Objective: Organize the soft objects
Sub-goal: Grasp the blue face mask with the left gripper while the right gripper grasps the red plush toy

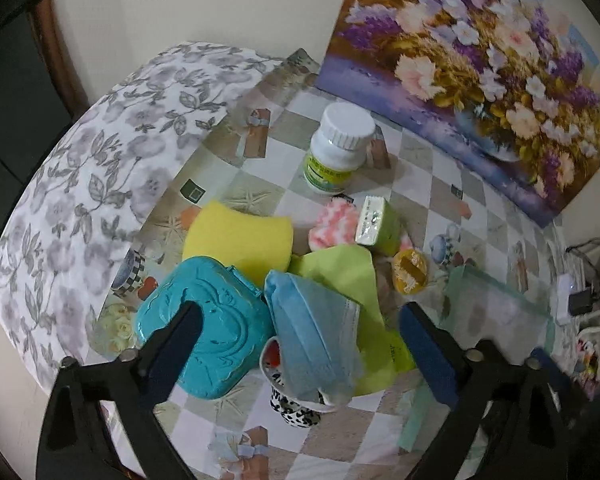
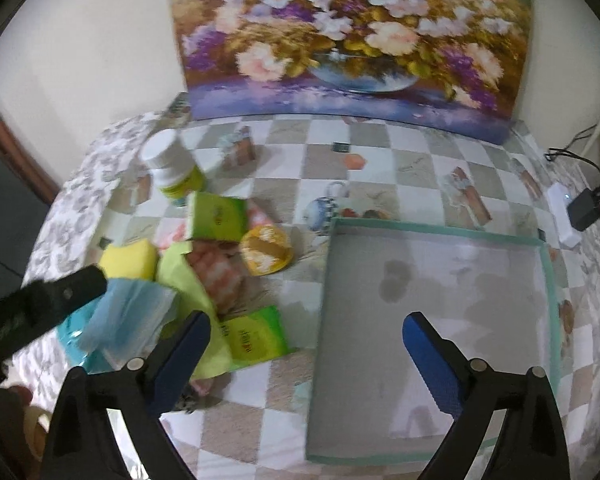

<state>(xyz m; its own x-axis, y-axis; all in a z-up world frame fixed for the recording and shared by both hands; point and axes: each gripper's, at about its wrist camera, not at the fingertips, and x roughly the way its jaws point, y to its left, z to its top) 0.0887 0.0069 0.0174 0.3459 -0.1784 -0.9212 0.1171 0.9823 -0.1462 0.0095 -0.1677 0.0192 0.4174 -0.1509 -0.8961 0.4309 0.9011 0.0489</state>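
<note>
Left wrist view: left gripper (image 1: 300,334) wide open, empty, poised over the pale blue pleated face mask (image 1: 312,332) draped on a leopard-print cup (image 1: 294,410). Right gripper (image 2: 306,346) likewise open and empty beside the shallow mesh tray with green trim (image 2: 548,280). Recommend pinching only mask fabric, clear of the cup rim.
</note>
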